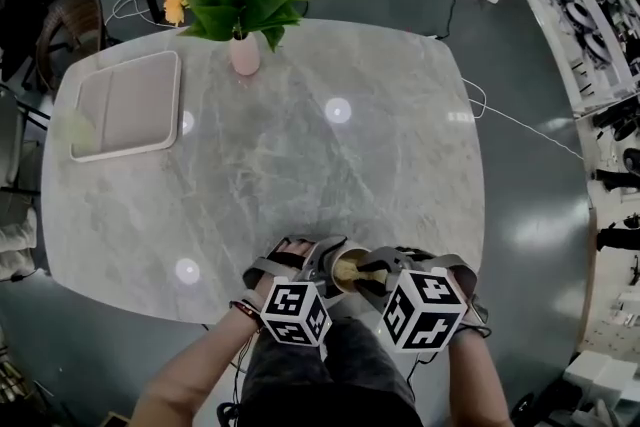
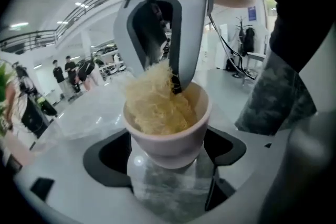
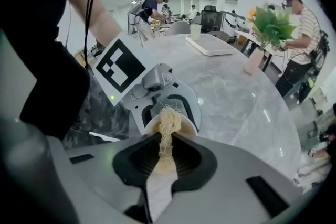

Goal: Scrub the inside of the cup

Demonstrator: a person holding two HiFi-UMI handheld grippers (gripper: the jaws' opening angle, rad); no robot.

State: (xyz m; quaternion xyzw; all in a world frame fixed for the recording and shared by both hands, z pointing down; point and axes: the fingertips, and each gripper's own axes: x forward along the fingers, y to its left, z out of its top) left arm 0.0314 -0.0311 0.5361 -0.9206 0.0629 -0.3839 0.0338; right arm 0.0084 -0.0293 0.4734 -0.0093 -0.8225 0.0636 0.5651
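The cup is smooth, pale pink and round-walled, held at the near rim of the grey veined marble table. The left gripper has its dark jaws clamped on the cup's sides. A pale yellow, stringy scrubber is stuffed into the cup's mouth. The right gripper has its ribbed jaws pinched tight on the scrubber's tail. The fibres hide the cup's inner floor, its base is blurred, and from the head view the marker cubes cover most of it. Far beyond the cup stand a flat pale tray and a pink vase of flowers. Around the table the floor is dull grey with loose cables.
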